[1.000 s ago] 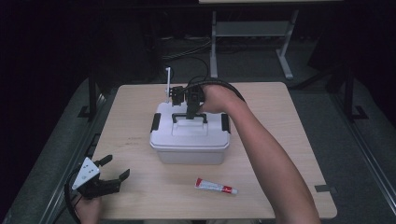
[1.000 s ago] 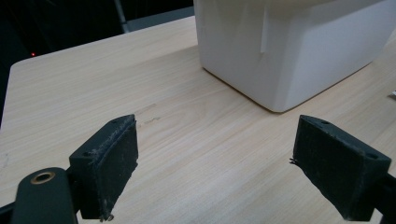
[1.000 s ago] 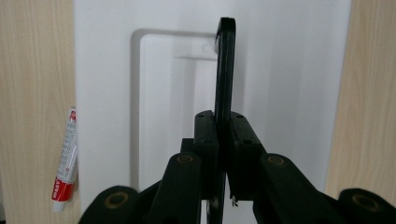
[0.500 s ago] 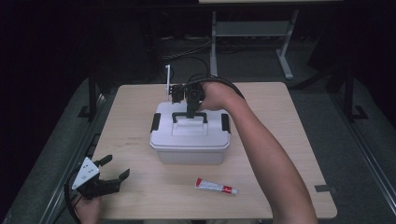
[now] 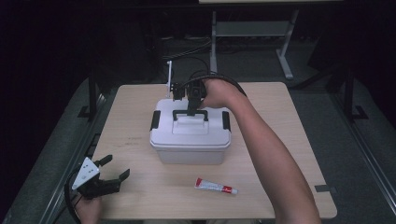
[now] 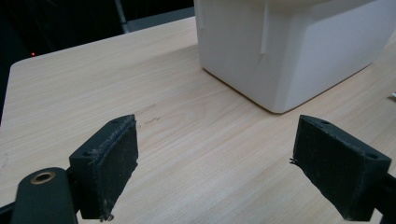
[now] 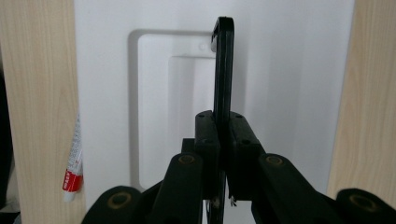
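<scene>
A white plastic box (image 5: 190, 140) with black side latches stands mid-table. Its black carry handle (image 5: 190, 113) is swung up, and my right gripper (image 5: 191, 108) reaches down from the far side, shut on the handle's bar. In the right gripper view the handle (image 7: 223, 60) runs edge-on between the closed jaws of the right gripper (image 7: 223, 128), above the box lid (image 7: 285, 70). My left gripper (image 5: 115, 168) rests at the table's front left corner, open and holding nothing. In the left gripper view the left gripper (image 6: 215, 172) faces the box's corner (image 6: 289, 46) across bare wood.
A small white and red tube (image 5: 215, 186) lies in front of the box, also seen as the tube (image 7: 74, 163) beside the lid. A thin white post (image 5: 169, 72) stands at the table's (image 5: 280, 121) far edge. A metal frame (image 5: 219, 28) stands on the dark floor beyond.
</scene>
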### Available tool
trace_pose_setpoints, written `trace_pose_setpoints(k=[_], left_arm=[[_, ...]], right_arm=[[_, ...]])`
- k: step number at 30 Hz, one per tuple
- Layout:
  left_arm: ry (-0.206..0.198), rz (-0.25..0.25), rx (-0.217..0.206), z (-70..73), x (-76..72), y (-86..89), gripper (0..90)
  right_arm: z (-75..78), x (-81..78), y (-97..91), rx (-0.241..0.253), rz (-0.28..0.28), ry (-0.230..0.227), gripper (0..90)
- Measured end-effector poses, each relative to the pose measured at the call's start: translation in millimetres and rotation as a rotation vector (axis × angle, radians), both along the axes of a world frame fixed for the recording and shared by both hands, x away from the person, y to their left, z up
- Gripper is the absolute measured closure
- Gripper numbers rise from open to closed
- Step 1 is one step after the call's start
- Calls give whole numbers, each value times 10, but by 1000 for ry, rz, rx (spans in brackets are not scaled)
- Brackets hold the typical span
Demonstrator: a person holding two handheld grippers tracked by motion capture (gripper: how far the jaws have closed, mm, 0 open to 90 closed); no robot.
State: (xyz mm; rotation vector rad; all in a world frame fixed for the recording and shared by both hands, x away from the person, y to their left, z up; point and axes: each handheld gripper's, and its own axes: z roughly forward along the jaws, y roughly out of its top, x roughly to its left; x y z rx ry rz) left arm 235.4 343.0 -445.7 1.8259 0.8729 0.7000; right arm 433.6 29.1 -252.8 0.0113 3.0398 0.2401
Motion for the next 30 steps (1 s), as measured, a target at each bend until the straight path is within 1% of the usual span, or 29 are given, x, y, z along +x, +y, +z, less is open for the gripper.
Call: trace_pose_setpoints(k=[1,2,3,5,9,11,14,17,19,23,30], left_arm=[[1,1,0,0,0,1,135],[1,1,0,0,0,1,135],[2,1,-3,0,-2,2,135],[1,2,-3,1,-4,4,135],[2,2,-2,0,-3,4,135],[1,2,-1,0,-1,3,135],[2,1,1,0,1,0,135],[0,1,2,1,-3,0,135],[0,0,4,2,-4,1,135],[1,1,3,1,-4,3,135],[1,0,2,-1,-2,-3,135]], right_arm=[[31,-9,-3,3,4,-3,842],[31,-9,-3,3,4,-3,842],[62,-21,-11,9,8,-13,842],[73,-26,-21,13,4,-11,842],[91,-37,-38,8,-2,-14,842],[125,-46,-63,4,4,-22,842],[154,-58,-79,8,0,-26,842],[221,-85,-123,15,-2,-36,842],[239,-95,-139,18,-6,-38,842],[311,-126,-204,17,-10,-50,842],[376,-144,-295,24,-23,-57,843]])
